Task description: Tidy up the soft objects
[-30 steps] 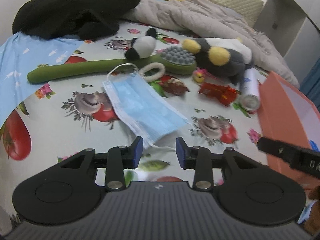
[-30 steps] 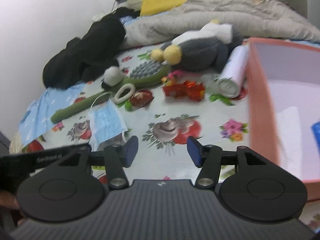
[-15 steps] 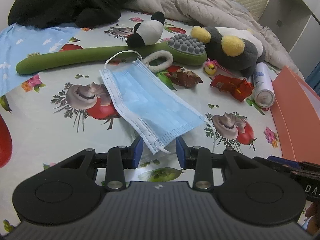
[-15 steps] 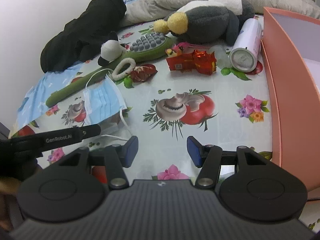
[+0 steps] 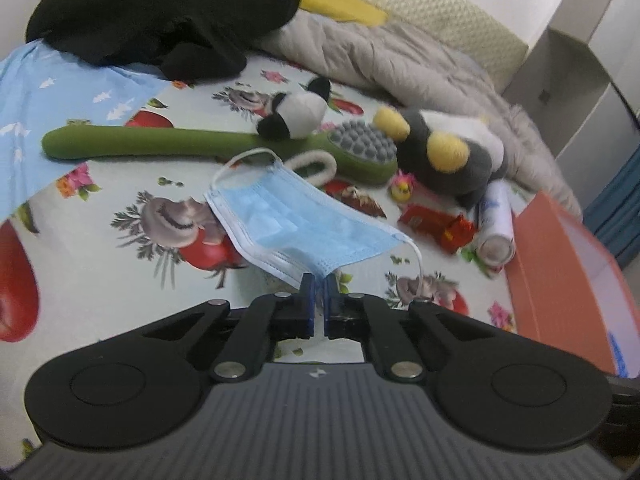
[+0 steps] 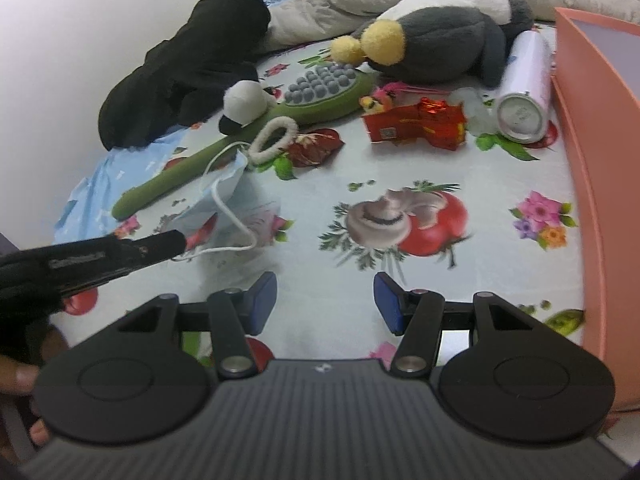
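**A:** Pinching the near corner of the face mask [image 5: 304, 224], that's the left claw [image 5: 319, 286] right now. Pads are basically together with the pleated blue edge caught between them, and one white ear loop dangles off to the side. The rest of the mask droops away from the claw toward the middle of the bed [image 5: 100, 264], over the sheet with the mushroom and tomato print.

**B:** Yep, same from the right wrist camera. Left claw [image 6: 176, 242] comes in from the left edge with the mask [image 6: 218, 196] hanging off its tip, loop trailing on the sheet. What about the right claw [image 6: 325, 302]?

**A:** Partway open, nothing between the pads, just over bare sheet at the near edge of the bed.

**B:** And the other stuff?

**A:** Further back there's a long green massager [image 5: 224, 146] with grey nubs, with a small panda plush [image 5: 298, 114] lying on it and a white fuzzy hair tie [image 5: 316, 164] just beside the mask. A grey penguin plush [image 5: 448, 156] with yellow feet sits toward the far right, touching the head of the massager. Red wrappers [image 5: 438, 226] and a white spray can [image 5: 496, 224] lie near it.

**B:** The orange box [image 6: 600, 160] runs along the right edge of the bed, can lying right up against its wall.

**A:** Black clothes [image 5: 168, 16] are heaped at the far left corner, grey blanket [image 5: 392, 56] bunched along the far edge.
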`<state>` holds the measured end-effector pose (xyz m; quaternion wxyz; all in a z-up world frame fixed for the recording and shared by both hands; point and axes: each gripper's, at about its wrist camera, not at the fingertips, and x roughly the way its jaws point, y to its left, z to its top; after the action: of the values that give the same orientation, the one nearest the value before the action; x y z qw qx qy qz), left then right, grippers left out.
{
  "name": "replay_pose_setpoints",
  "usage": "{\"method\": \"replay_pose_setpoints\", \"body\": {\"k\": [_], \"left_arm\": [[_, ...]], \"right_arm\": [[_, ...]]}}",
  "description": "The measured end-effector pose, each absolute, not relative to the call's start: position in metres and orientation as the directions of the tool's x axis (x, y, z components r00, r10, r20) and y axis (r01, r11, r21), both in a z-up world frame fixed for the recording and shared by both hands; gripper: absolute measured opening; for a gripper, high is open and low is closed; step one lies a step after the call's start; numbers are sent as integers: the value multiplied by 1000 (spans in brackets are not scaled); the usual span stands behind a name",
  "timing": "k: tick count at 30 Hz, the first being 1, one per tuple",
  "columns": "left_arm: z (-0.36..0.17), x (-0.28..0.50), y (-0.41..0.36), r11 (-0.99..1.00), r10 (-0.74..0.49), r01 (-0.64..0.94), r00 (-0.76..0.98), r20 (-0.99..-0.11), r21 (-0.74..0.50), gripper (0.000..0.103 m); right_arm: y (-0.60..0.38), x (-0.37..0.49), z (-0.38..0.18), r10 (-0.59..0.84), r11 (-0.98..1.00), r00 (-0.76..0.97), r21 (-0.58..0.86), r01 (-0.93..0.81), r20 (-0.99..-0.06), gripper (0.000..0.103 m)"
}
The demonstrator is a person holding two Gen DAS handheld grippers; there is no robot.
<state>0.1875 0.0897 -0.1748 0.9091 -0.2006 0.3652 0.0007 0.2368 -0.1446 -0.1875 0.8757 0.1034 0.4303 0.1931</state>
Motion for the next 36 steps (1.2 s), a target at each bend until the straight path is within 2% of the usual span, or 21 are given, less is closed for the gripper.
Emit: {"method": "replay_pose_setpoints", "body": {"k": [17,26,30,32,36], "left_arm": [[-175,154,157,875,-121,-229,751,-649,-427,5],[-186,143,171,860,-127,-244,747,-652,-447,5],[-189,141,172,860,-133,-240,747,-652,-451,5],[-190,141,170,861,-141,-233,744,-653,-451,5],[-191,140,163,867,-158,-214,738,-657,-449,5]], "right_arm": [[-67,266,-206,476,873,485,328,-360,-734,56],[-49,279,-217,493,866,470,361,-345,-732,56],[-48,281,-217,490,869,471,369,-330,-734,32],[-49,280,-216,492,868,467,371,-331,-735,27],[-55,273,-214,475,877,475,355,-323,-741,25]]}}
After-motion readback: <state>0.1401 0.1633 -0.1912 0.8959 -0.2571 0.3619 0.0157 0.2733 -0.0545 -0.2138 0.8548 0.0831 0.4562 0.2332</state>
